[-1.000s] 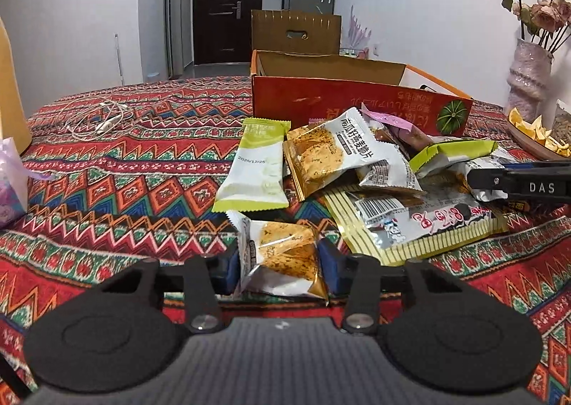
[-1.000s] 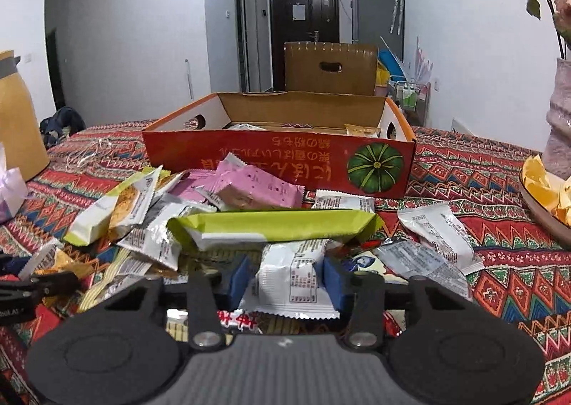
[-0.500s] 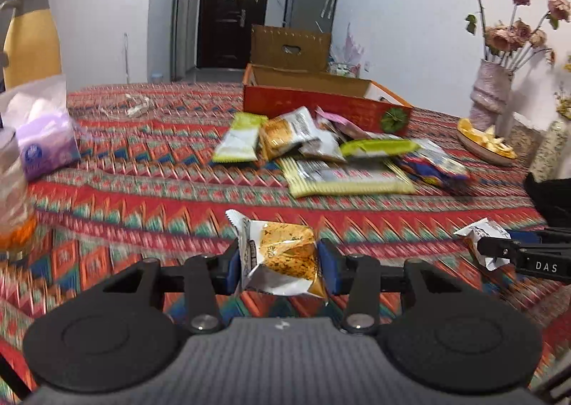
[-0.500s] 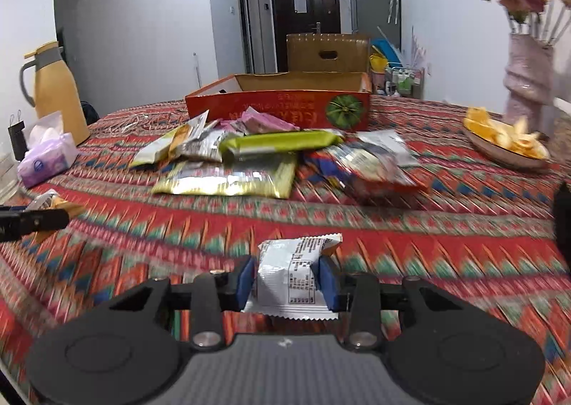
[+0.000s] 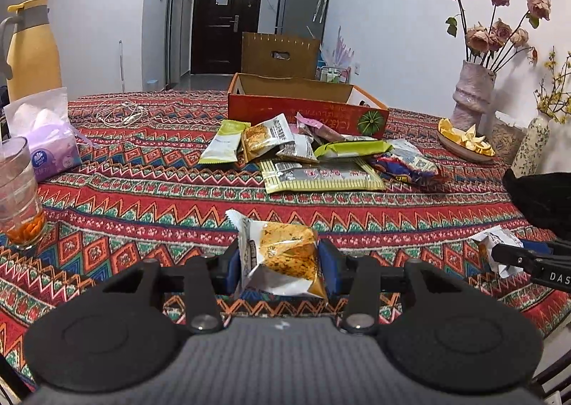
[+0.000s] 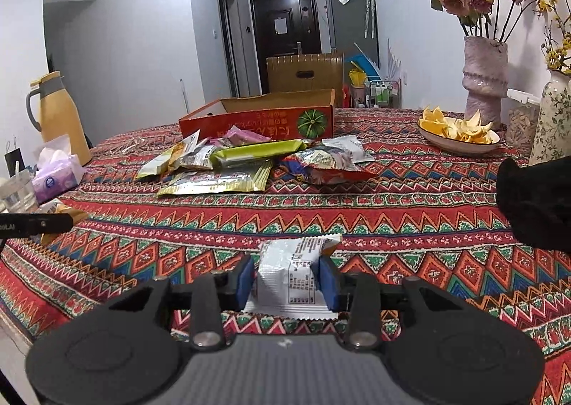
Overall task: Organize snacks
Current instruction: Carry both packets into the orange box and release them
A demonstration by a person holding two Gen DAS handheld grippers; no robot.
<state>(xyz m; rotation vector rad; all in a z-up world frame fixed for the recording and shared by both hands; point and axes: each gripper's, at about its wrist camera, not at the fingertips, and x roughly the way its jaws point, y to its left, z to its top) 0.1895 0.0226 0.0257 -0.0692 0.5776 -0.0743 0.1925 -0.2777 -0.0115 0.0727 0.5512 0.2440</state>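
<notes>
My left gripper (image 5: 280, 264) is shut on a small orange snack packet (image 5: 282, 258), held near the table's front edge. My right gripper (image 6: 287, 278) is shut on a small white snack packet (image 6: 292, 274), also near the front edge; it shows at the right of the left wrist view (image 5: 496, 249). A pile of snack packets (image 5: 314, 155) lies mid-table in front of an open red cardboard box (image 5: 307, 109). The same pile (image 6: 249, 162) and box (image 6: 257, 119) show in the right wrist view.
A glass (image 5: 18, 191), a tissue pack (image 5: 46, 141) and a yellow jug (image 5: 30, 51) stand at the left. A bowl of peels (image 5: 464, 142) and flower vases (image 5: 471, 98) stand at the right. A white cable (image 5: 121, 112) lies at the back left.
Both grippers have pulled back from the snack pile toward the table's front edge, each still holding its packet. The pile and box now look farther away.
</notes>
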